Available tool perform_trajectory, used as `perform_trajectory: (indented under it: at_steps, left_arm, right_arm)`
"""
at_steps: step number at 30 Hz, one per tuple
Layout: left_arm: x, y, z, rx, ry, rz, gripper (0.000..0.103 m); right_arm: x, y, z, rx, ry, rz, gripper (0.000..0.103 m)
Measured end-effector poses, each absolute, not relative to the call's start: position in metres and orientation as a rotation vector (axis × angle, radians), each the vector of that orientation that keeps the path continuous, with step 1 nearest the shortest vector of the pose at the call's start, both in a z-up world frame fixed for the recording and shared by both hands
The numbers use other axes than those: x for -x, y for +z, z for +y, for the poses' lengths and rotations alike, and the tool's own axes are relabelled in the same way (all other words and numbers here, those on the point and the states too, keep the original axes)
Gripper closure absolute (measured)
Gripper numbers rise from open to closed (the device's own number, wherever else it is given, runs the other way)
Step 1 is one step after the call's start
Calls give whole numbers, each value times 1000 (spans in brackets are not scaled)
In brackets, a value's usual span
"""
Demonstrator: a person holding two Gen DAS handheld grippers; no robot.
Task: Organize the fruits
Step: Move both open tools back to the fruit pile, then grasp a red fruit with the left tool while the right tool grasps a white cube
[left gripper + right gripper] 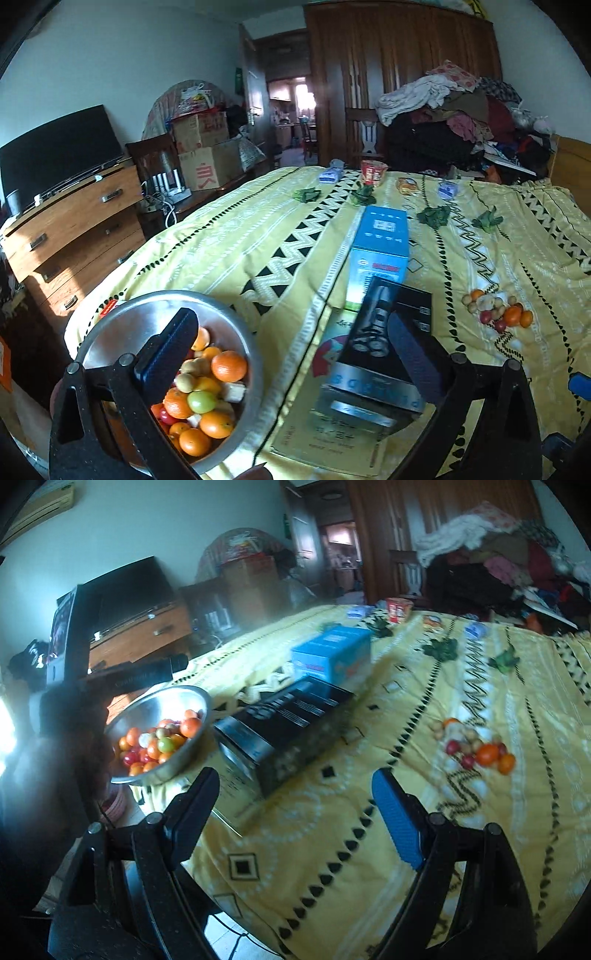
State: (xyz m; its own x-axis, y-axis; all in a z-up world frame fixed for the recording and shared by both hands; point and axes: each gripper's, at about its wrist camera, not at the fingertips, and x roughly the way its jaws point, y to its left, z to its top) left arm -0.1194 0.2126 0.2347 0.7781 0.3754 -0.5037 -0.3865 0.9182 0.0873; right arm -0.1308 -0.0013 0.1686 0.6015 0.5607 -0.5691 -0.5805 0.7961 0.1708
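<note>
A steel bowl (110, 325) at the bed's near left corner holds several oranges, tomatoes and small fruits; it also shows in the right wrist view (192, 698). A loose pile of fruit (498, 310) lies on the yellow bedspread to the right, also seen in the right wrist view (476, 746). My left gripper (288, 354) is open and empty, its left finger over the bowl. My right gripper (295, 812) is open and empty above the bedspread, short of the pile.
A black box (384, 343) and a blue box (380, 251) lie between bowl and pile. Leafy greens (432, 216), a cup (373, 171) and packets sit at the far edge. A clothes heap (461, 122) is behind, a dresser (74, 229) left.
</note>
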Motion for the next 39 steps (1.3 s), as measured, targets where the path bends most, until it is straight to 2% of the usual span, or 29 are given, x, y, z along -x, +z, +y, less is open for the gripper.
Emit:
perform_trajectory:
  at_steps: [15, 20, 25, 27, 29, 32, 35, 37, 38, 39]
  left_arm:
    - [74, 213, 63, -80, 59, 622, 0]
    - [55, 183, 25, -53, -100, 726, 0]
    - [11, 156, 19, 75, -233, 801, 1]
    - [-14, 145, 28, 162, -241, 828, 6]
    - [-45, 131, 33, 213, -215, 866, 19]
    - [-80, 110, 34, 217, -197, 903, 33]
    - [-107, 88, 32, 235, -192, 933, 40]
    - [-119, 78, 29, 236, -185, 929, 40]
    - [-126, 72, 27, 231, -182, 928, 40]
    - [-130, 66, 25, 227, -189, 934, 40]
  right_arm:
    - [123, 132, -103, -59, 469, 747, 18]
    - [117, 111, -131, -115, 405, 804, 18]
    - [110, 103, -154, -147, 370, 824, 18]
    - [105, 100, -162, -161, 361, 834, 18]
    - [99, 97, -170, -183, 355, 837, 18]
    - [86, 95, -177, -201, 360, 842, 18]
    - [67, 92, -182, -201, 374, 845, 18]
    - [49, 89, -186, -208, 384, 857, 26]
    - [38, 87, -187, -213, 387, 866, 33]
    - [29, 85, -189, -216, 386, 871, 35]
